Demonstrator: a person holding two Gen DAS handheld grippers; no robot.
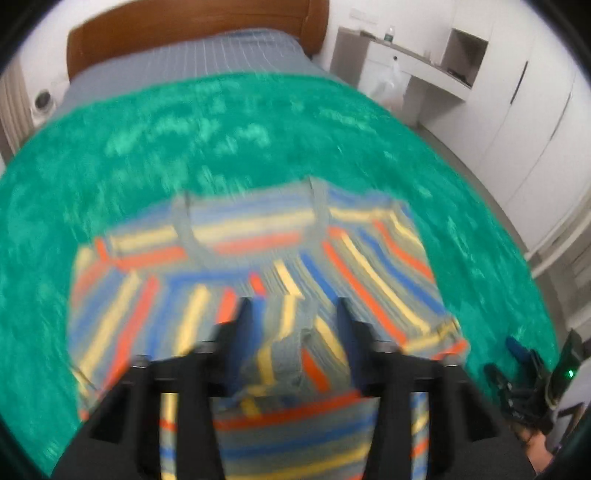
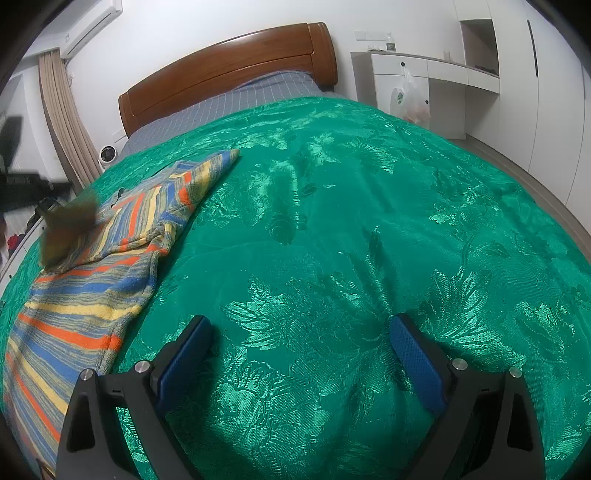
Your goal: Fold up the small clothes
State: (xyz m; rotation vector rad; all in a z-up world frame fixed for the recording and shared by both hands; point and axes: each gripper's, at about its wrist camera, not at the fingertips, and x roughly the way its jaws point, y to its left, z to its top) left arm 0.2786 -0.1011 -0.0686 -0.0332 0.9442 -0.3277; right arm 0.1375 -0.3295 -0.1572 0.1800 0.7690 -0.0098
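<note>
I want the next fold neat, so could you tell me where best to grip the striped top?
Probably the sleeve tip of the striped top, approached from the bare green bedspread side: it lies flat, pointing outward, clear of other layers.

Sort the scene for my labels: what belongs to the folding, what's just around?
Job: striped top, left gripper, right gripper, green bedspread.
Around: headboard, plastic bag, curtain, air conditioner.
</note>
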